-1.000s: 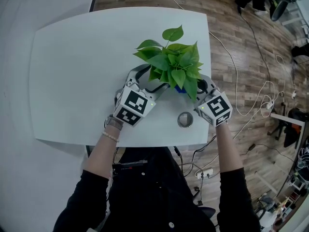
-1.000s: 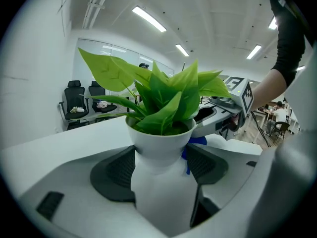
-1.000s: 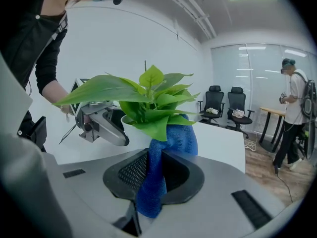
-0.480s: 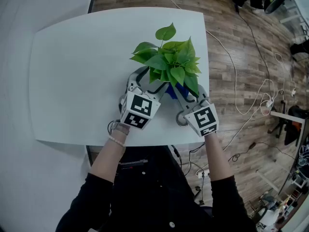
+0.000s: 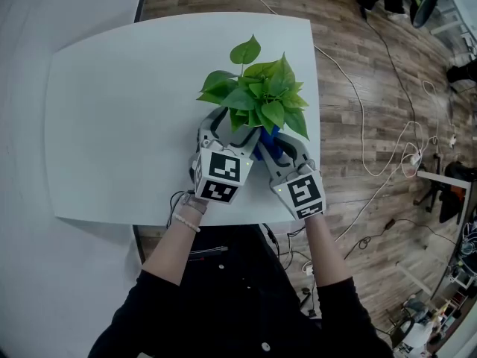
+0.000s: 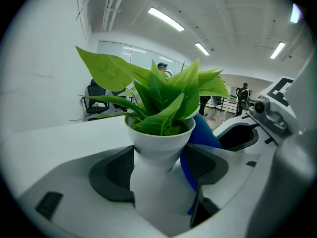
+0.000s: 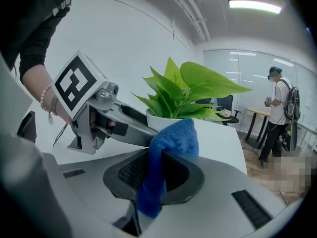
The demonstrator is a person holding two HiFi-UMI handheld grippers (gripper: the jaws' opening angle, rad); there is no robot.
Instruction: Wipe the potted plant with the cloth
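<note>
A potted plant (image 5: 258, 97) with broad green leaves stands near the right edge of the white table (image 5: 112, 125). Its white pot (image 6: 161, 150) sits between the jaws of my left gripper (image 5: 227, 130), which are shut on its narrow lower part. My right gripper (image 5: 270, 146) is shut on a blue cloth (image 7: 166, 155), and the cloth (image 6: 200, 135) lies against the pot's right side just under the leaves. In the right gripper view the plant (image 7: 190, 90) rises behind the cloth, and the left gripper (image 7: 96, 115) reaches in from the left. In the head view the leaves hide most of the pot.
The table's right edge (image 5: 318, 88) runs close beside the plant, with wooden floor and loose cables (image 5: 373, 140) beyond it. A person (image 7: 277, 108) stands in the background by a desk. The table's near edge lies under both grippers.
My right gripper has swung left and nearer with the cloth, up to the pot, and now covers a round ring on the table. The plant and left gripper shifted slightly.
</note>
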